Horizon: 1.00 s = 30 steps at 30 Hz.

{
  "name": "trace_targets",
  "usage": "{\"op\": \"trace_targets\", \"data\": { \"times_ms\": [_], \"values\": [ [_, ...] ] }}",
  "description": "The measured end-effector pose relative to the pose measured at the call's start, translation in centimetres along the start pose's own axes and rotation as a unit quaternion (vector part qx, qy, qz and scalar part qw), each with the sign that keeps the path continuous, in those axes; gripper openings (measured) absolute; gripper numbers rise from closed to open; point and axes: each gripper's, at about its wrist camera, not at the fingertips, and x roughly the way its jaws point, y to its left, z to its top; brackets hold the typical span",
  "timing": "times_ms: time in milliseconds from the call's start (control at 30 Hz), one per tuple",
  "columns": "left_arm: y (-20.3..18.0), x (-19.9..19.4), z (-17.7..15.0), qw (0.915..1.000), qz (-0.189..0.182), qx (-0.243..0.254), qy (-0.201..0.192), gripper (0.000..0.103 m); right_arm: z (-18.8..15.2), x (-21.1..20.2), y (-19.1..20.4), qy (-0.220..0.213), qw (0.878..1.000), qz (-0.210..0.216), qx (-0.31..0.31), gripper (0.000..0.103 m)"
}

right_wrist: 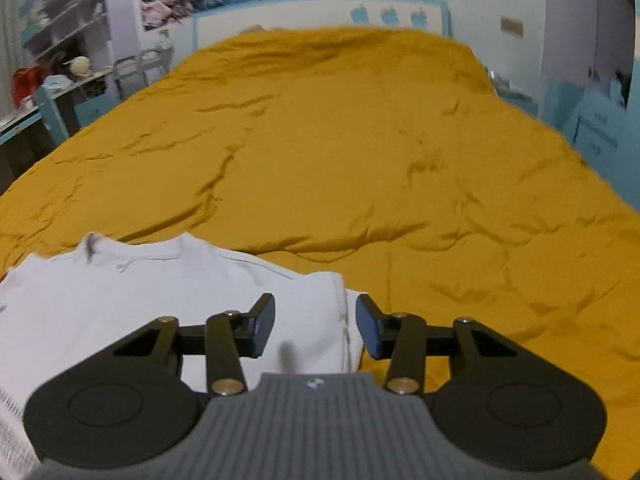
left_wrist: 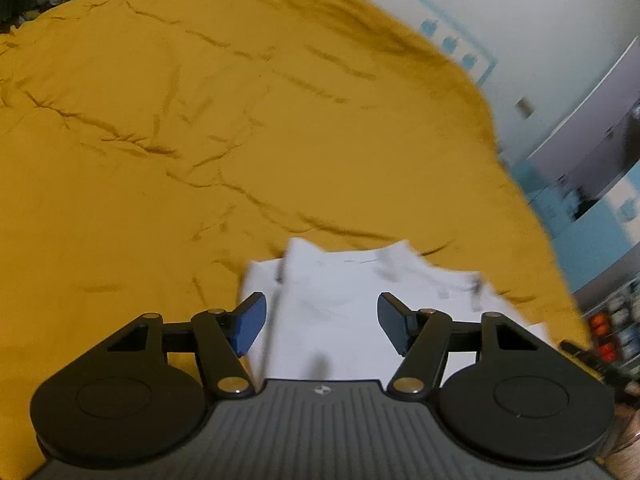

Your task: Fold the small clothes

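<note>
Bedspread (right_wrist: 360, 140) is plain mustard yellow, the shirt (right_wrist: 120, 300) on it is white, and both grippers (left_wrist: 322, 322) (right_wrist: 316, 326) are black with blue pads (left_wrist: 250, 322).

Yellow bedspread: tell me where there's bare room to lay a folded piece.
Bare yellow bedspread runs from the white garment to the headboard, and right of the garment's edge. Crowded only at the near edge, under both open tongs.
</note>
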Motion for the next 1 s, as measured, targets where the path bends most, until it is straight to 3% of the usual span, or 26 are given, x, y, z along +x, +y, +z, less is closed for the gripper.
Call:
{"op": "trace_targets", "data": {
  "times_ms": [167,433,500,533,567,600,633,733,900,1000],
  "values": [
    [1.4,2.1,0.2,0.9996,0.001,0.002,0.028,0.072,-0.2,4.2,0.0,0.043,0.998,0.010,0.043,0.041],
    [1.3,4.6,1.7,0.9985,0.000,0.008,0.053,0.071,-0.9,5.7,-0.2,0.046,0.997,0.011,0.055,0.040],
    [1.3,5.2,1.7,0.9983,-0.019,0.002,0.054,0.060,-1.0,5.8,-0.3,0.049,0.997,0.012,0.058,0.040],
    [1.4,5.4,1.6,0.9981,-0.031,-0.006,0.053,0.042,-1.0,5.8,-0.2,0.049,0.997,0.011,0.059,0.039],
    [1.4,5.6,1.5,0.9980,-0.035,-0.010,0.052,0.010,-1.0,5.8,-0.2,0.048,0.997,0.008,0.058,0.038],
    [1.4,5.6,1.4,0.9982,-0.035,-0.009,0.048,0.007,-1.0,5.5,-0.1,0.048,0.997,0.003,0.054,0.033],
    [1.3,5.4,1.2,0.9987,-0.035,-0.003,0.038,0.007,-1.0,5.4,0.1,0.045,0.998,-0.005,0.047,0.021],
    [1.2,4.7,1.1,0.9988,-0.042,0.006,0.025,0.007,-0.8,5.3,0.8,0.044,0.998,-0.023,0.031,0.011],
    [1.9,1.6,1.8,0.9981,-0.045,-0.013,-0.039,0.006,0.0,3.8,1.5,0.006,0.999,-0.026,0.038,0.009],
    [2.2,0.9,2.2,0.9980,-0.034,-0.008,-0.052,0.006,0.5,3.9,1.6,0.002,0.999,-0.020,0.041,0.009]
  ]
}}
